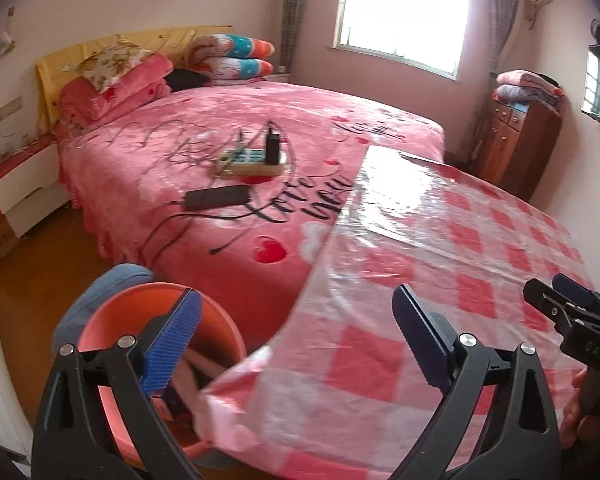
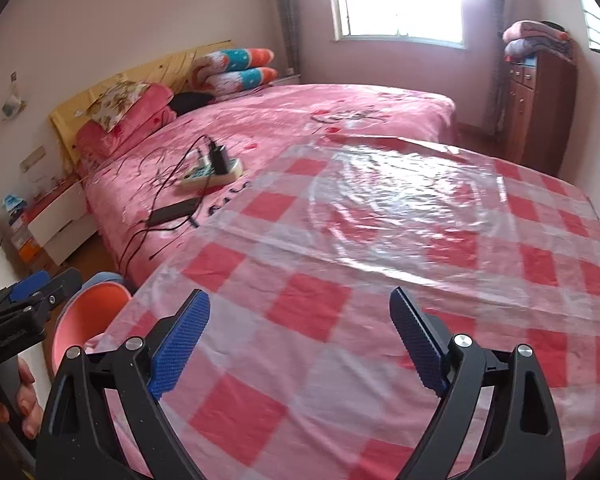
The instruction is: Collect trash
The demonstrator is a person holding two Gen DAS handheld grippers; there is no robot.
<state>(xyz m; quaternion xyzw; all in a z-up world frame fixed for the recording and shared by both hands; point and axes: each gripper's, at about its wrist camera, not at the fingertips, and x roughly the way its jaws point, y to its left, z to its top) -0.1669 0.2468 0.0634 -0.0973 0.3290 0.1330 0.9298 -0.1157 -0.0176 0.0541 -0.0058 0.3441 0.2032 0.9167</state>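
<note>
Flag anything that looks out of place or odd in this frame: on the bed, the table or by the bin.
A power strip with a charger plugged in, and a black power brick with loose cables, lie on the pink bed, an unusual spot. The checked table cover is wrinkled but bare. The pink bin stands upright beside it. Nothing looks spilled.

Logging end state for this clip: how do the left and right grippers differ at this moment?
The left gripper spans the table edge, one finger over the pink bin; the right gripper sits wholly over the checked tablecloth. Both are open and hold nothing.
</note>
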